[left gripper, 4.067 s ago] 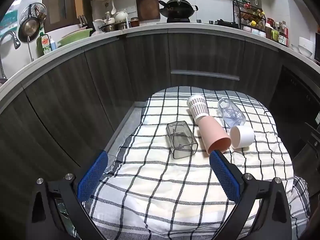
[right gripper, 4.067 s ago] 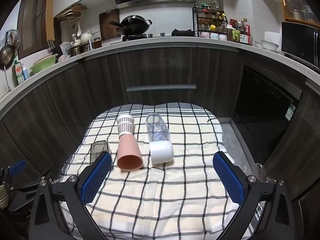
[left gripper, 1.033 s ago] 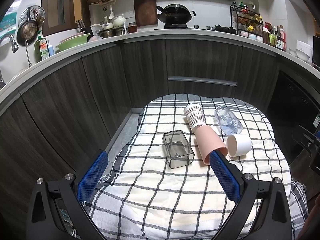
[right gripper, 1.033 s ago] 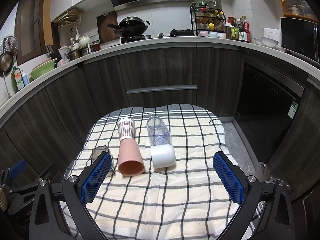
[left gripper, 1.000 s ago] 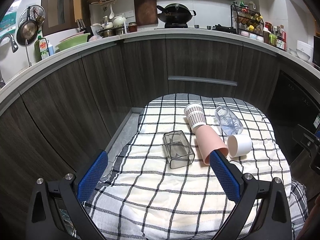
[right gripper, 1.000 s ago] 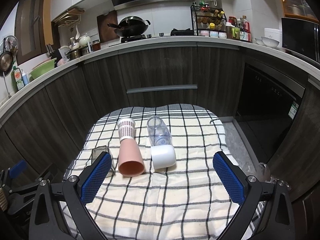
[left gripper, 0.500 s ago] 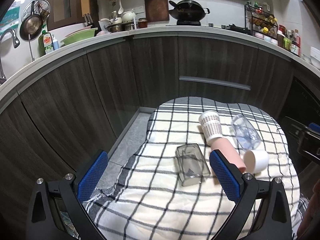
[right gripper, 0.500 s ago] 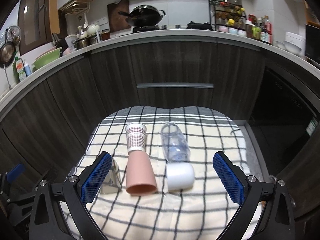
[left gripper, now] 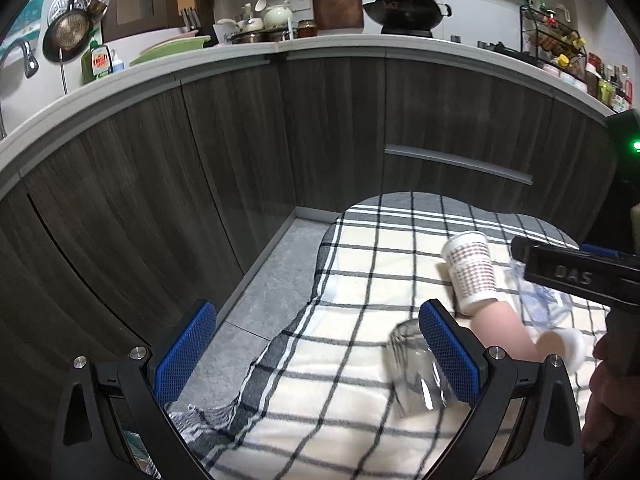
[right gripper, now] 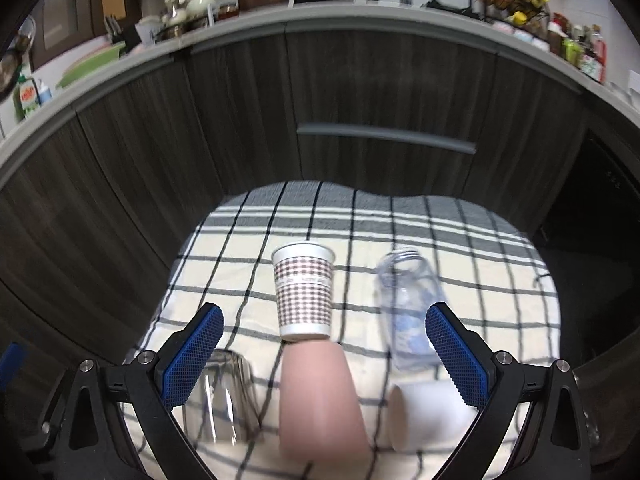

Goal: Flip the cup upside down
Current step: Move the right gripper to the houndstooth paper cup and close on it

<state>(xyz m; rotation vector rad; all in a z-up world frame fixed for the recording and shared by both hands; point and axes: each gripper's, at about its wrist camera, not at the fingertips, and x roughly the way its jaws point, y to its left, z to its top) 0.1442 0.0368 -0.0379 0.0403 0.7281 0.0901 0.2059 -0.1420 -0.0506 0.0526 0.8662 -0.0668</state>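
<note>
Several cups lie on their sides on a checked cloth (right gripper: 480, 248). A patterned paper cup (right gripper: 304, 292) lies with its mouth away from me, above a pink cup (right gripper: 316, 400). A clear bottle (right gripper: 404, 304) and a white cup (right gripper: 432, 416) lie to the right, a smoky square glass (right gripper: 224, 396) to the left. My right gripper (right gripper: 324, 356) is open, low over the pink cup, its fingers either side. My left gripper (left gripper: 316, 352) is open at the cloth's left edge, the square glass (left gripper: 416, 364) by its right finger.
Dark curved kitchen cabinets (right gripper: 360, 92) stand behind the cloth, with a crowded worktop (left gripper: 280, 40) above. Grey floor (left gripper: 264, 280) shows left of the cloth. The right gripper's body (left gripper: 580, 276) and a hand cross the right of the left wrist view.
My right gripper has moved forward and down, close over the cups. My left gripper has swung left, so the cups sit at the right of its view. Both stay open.
</note>
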